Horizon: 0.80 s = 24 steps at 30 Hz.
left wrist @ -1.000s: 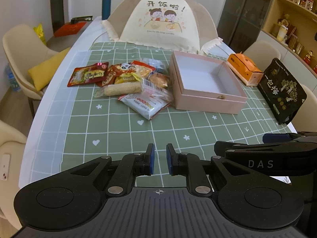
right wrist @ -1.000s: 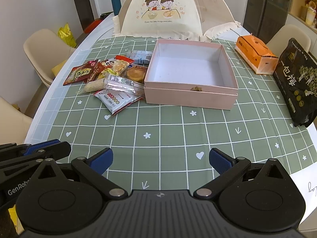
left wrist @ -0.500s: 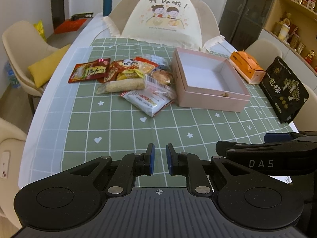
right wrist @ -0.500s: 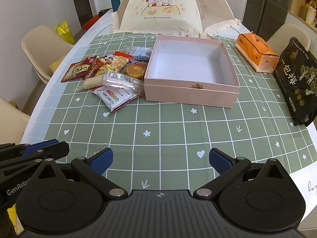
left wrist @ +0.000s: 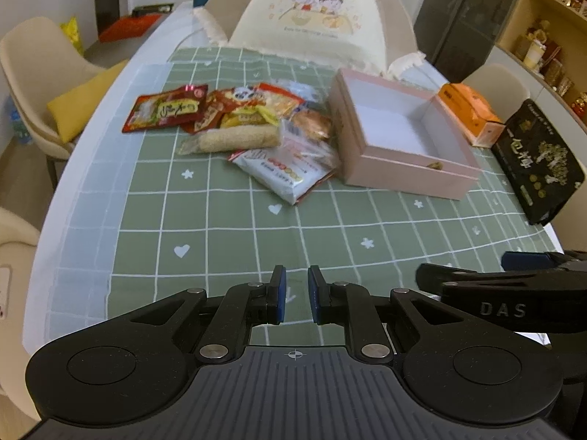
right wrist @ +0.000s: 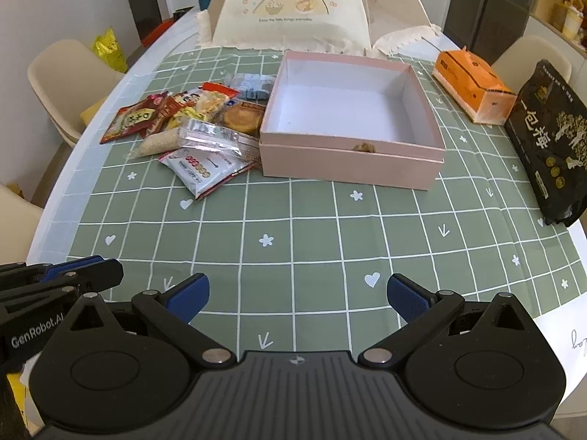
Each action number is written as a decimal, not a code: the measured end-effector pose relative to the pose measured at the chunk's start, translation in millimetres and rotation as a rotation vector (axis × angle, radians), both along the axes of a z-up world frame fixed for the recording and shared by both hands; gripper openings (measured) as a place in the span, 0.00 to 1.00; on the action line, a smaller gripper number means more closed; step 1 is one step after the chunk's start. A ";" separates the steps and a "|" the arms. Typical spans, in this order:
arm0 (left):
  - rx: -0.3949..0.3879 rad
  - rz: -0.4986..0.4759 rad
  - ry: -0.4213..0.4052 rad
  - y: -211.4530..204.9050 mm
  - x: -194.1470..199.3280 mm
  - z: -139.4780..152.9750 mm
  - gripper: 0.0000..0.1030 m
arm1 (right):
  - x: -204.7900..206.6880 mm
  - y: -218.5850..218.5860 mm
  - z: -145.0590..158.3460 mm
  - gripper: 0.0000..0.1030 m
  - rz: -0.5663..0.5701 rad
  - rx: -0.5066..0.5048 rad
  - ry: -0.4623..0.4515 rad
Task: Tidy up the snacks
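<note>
Snack pile (right wrist: pixel 194 135) left of, touching box (right wrist: pixel 348 168).

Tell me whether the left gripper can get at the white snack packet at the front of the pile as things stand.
Probably yes. Only bare green tablecloth lies between the left gripper and the white snack packet, which sits at the near edge of the pile. But its jaws are shut and empty, so they must open first.
</note>
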<state>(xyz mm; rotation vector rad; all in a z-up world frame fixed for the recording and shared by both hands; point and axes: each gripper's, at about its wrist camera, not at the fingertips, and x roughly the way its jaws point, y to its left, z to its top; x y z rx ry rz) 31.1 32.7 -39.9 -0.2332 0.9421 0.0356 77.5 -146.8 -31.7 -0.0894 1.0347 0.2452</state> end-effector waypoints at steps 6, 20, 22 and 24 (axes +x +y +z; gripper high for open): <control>-0.201 0.018 0.014 43.5 27.9 -25.8 0.18 | 27.7 6.5 -19.2 1.00 -0.041 0.046 -0.071; -0.212 -0.059 -0.155 112.6 115.5 -20.0 0.18 | 137.2 50.1 -72.1 1.00 -0.292 -0.008 -0.181; -0.211 -0.082 -0.168 119.4 128.4 -20.3 0.18 | 148.3 42.4 -76.0 1.00 -0.327 -0.010 -0.175; -0.225 -0.124 -0.192 120.1 149.4 -22.1 0.18 | 152.7 37.1 -77.4 0.99 -0.340 0.029 -0.169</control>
